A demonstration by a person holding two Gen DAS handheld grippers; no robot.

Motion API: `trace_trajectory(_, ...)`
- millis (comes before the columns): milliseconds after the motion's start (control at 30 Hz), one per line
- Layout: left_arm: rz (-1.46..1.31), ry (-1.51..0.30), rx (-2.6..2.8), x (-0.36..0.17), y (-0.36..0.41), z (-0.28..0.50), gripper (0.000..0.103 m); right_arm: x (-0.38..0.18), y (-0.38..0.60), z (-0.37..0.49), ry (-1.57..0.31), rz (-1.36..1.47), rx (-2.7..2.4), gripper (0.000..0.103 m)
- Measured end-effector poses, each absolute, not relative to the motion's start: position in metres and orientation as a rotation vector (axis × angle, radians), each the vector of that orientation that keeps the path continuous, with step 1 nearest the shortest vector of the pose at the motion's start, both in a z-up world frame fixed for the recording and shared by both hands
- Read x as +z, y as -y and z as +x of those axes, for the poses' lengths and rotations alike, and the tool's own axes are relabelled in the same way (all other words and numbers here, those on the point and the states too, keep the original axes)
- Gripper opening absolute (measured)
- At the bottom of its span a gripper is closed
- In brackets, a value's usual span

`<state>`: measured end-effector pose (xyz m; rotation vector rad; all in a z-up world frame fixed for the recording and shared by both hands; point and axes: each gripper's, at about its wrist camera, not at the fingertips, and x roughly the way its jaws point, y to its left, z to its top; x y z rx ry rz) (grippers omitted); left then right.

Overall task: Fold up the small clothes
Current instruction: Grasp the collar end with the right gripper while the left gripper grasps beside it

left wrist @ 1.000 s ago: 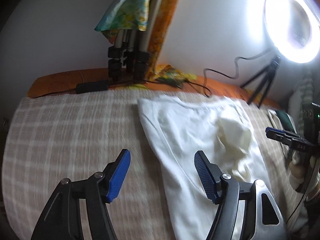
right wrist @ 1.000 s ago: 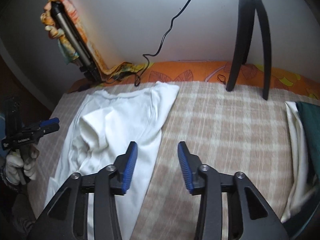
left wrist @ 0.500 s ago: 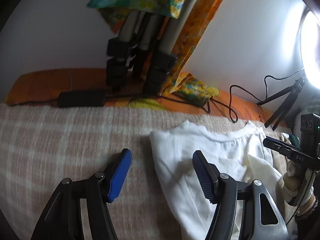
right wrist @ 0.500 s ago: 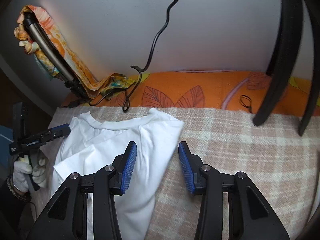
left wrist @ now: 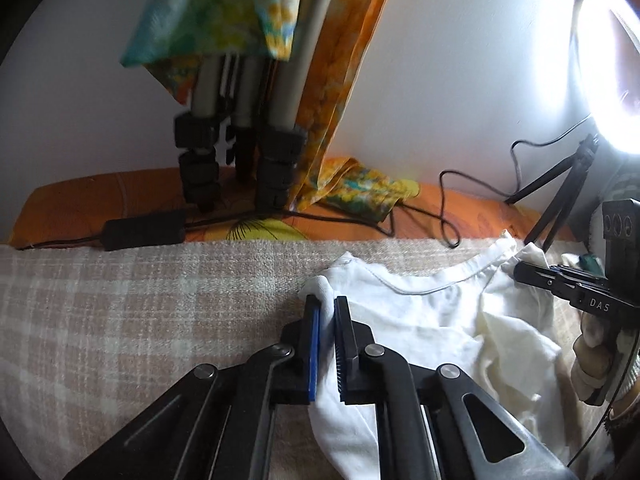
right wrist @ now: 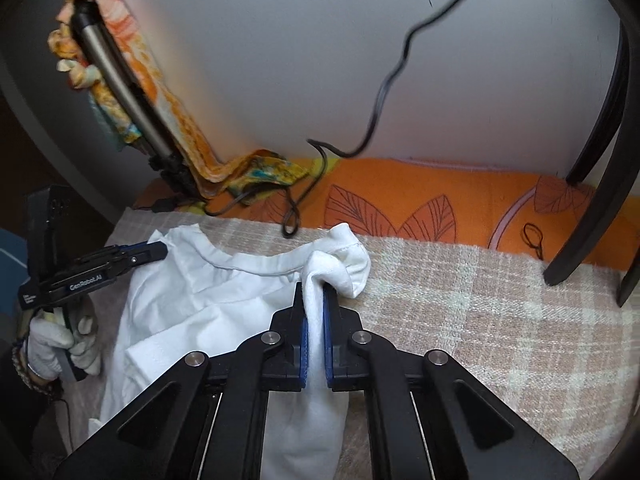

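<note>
Gripping the white T-shirt [left wrist: 420, 312] at both shoulder corners, near the far edge of the bed [left wrist: 120, 320], close to the orange leaf-print strip [right wrist: 440, 208]. Left gripper [left wrist: 326, 312] clenched on the shirt's left shoulder, cloth pinched between the blue pads [left wrist: 314, 344] after jaws just closed in on it. Right gripper [right wrist: 314, 312] likewise clamped on the opposite shoulder, with a bunched lobe of fabric bulging above the jaws, having also just closed. Neckline curved between the two grips; remainder of the shirt lay rumpled on the checked blanket [right wrist: 480, 320], trailing toward the near edge of the bed, one part doubled over on itself.

Judged as the start of a lift or a shake-out before folding. Risks from here: grabbed more than one layer on the right side, judging by the thick wad, so could carry a crease into the fold. Uneven bites at the two shoulders, likely to hang the shirt skewed. Thin pinch at the left could slip under the cloth's weight if pulled sharply. Crumpled lower body might stay folded under unless raised high enough. Black cables [left wrist: 448, 216] and tripod legs [left wrist: 560, 200] stood just beyond the far edge, so a wide forward swing could snag them or topple the ring light [left wrist: 612, 80].
</note>
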<state>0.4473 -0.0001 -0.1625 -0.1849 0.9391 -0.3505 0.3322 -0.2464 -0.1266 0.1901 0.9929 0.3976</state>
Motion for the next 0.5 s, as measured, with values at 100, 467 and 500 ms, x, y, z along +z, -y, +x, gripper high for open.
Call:
trace_trajectory(100,-0.185,-0.902,-0.36,-0.146,-0.001,0.434,0.003,-0.109,0.245,0.323,-0.963,0.199,0.403,0.004)
trace_trajectory(467,-0.122,-0.796,-0.394,-0.087,-0.004,0.349,0.003,-0.045,0.242,0.246,-0.888,0.186,0.432,0.004)
trace_trajectory(500,-0.115,-0.79,-0.395,-0.084,-0.003,0.34,0.003,-0.041,0.241,0.235,-0.885,0.18,0.432,0.004)
